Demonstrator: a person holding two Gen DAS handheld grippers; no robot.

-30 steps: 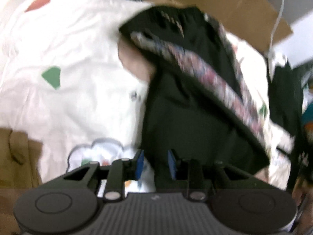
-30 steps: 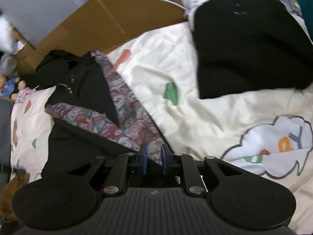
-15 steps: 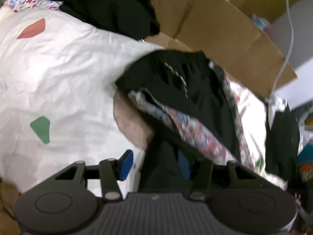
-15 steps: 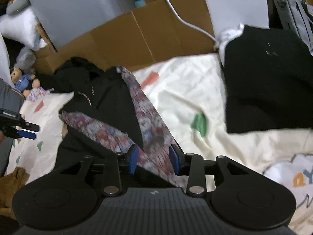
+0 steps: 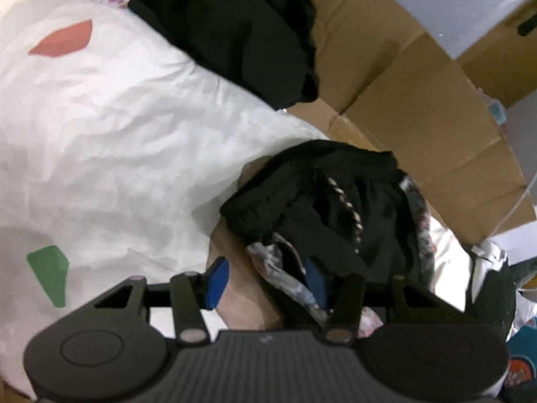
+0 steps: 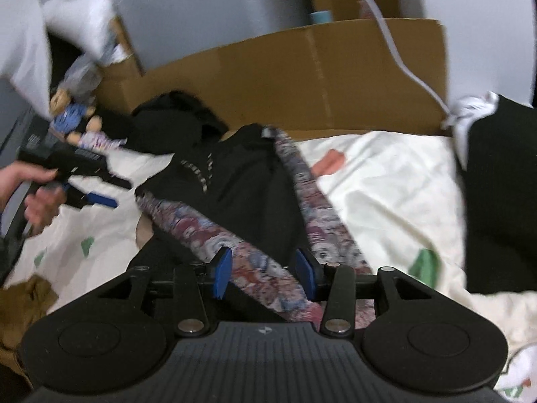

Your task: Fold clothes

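Black shorts [image 6: 241, 194] with patterned side stripes [image 6: 319, 211] lie on a cream printed sheet [image 6: 386, 181], waistband toward the cardboard. In the left wrist view the waistband [image 5: 302, 181] with its braided drawstring [image 5: 345, 205] lies just ahead. My left gripper [image 5: 266, 282] is open, its blue pads either side of the shorts' patterned edge, holding nothing. It also shows in the right wrist view [image 6: 97, 191], hand-held at the left. My right gripper [image 6: 265, 272] is open above the patterned stripe, empty.
A cardboard wall [image 6: 302, 74] runs behind the bed. A black garment pile [image 5: 241, 33] lies at the far left, a folded black garment [image 6: 503, 201] at the right. A doll [image 6: 77, 124], a white cable [image 6: 396, 57] and a brown garment [image 6: 23, 305] lie around.
Both grippers have opened, the right one letting go of the patterned stripe. Both have pulled back and lifted; the shorts now lie flat on the sheet.
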